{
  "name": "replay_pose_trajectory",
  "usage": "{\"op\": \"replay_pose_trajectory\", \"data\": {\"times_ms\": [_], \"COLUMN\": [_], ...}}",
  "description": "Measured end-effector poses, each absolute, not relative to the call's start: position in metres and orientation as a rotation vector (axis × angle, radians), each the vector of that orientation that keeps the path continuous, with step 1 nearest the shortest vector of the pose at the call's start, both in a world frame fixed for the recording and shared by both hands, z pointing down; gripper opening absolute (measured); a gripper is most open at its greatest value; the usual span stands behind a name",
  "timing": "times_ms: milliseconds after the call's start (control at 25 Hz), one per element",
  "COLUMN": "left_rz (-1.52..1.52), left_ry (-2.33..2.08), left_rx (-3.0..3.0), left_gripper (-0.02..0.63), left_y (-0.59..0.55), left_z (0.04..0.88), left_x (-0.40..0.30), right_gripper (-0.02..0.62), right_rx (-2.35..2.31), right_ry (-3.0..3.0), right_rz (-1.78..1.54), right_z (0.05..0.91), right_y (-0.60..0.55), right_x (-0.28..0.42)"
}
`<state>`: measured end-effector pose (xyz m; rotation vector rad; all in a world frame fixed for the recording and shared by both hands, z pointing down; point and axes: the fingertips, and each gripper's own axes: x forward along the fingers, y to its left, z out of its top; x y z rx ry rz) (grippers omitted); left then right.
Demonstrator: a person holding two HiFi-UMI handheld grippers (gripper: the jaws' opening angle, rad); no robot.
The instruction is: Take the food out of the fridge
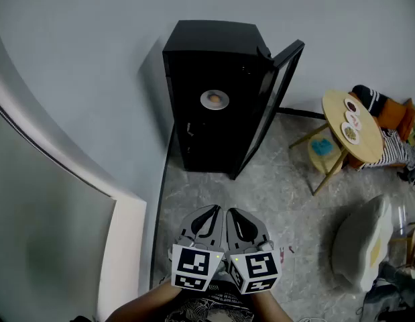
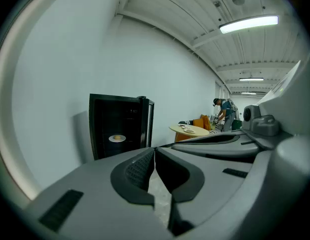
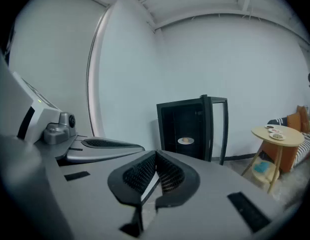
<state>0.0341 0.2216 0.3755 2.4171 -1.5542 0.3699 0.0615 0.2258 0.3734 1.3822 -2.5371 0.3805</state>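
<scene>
My left gripper (image 1: 208,210) and right gripper (image 1: 235,212) are closed, empty — ahead, one upright black fridge (image 1: 214,52) faces them, open, holding one round white food plate (image 1: 214,100).

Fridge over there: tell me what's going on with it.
A person stands back from the black fridge, whose door is swung open. They hold the left gripper and right gripper side by side, both shut and empty. A plate of food sits on a shelf inside, untouched. A round table with small dishes stands off to the right.
</scene>
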Motion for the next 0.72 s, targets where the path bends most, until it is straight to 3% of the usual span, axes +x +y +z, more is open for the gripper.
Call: {"op": "replay_pose_trajectory", "data": {"times_ms": [720], "left_rz": [0.348], "left_ry": [-1.526], "left_rx": [2.429], "left_gripper": [0.02], "left_y": [0.204], "left_z": [0.376], "left_x": [0.009], "right_gripper": [0.021], "right_rx": [1.412], "right_ry": [-2.525], "right_rz": [0.416], "right_z": [0.377], "right_y": [0.213], "right_x": [0.036]}}
